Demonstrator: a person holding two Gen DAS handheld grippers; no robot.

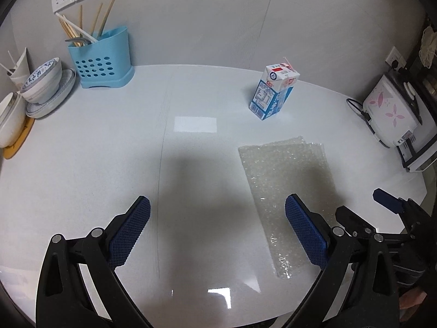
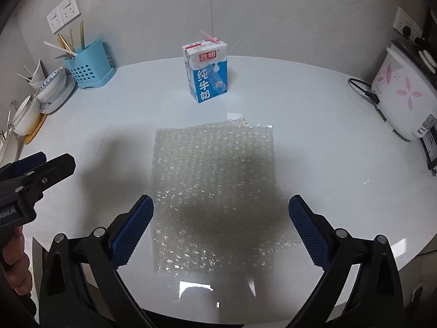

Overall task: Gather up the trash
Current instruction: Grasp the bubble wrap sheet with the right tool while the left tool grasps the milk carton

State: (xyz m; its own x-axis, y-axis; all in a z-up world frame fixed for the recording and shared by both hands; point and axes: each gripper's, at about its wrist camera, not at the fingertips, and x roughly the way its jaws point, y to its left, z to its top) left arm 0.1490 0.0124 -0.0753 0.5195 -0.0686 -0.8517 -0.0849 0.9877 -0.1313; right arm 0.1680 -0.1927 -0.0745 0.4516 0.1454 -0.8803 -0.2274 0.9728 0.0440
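Right hand-held gripper (image 2: pixel 220 210) spread and empty, hovers over the near end of the bubble wrap sheet (image 2: pixel 215 188) lying flat by the surface's near edge, long axis toward the upright milk carton (image 2: pixel 207 72); left hand-held gripper (image 1: pixel 218 213) also spread, just left.

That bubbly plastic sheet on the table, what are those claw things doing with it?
A person is holding two grabber tools to collect trash. Both are open and holding nothing. The right gripper hovers above the bubble wrap, which lies flat on the white table. The left gripper hangs beside it, over bare table. Behind the wrap, a milk carton with a straw stands upright, untouched. Nothing has been picked up yet.
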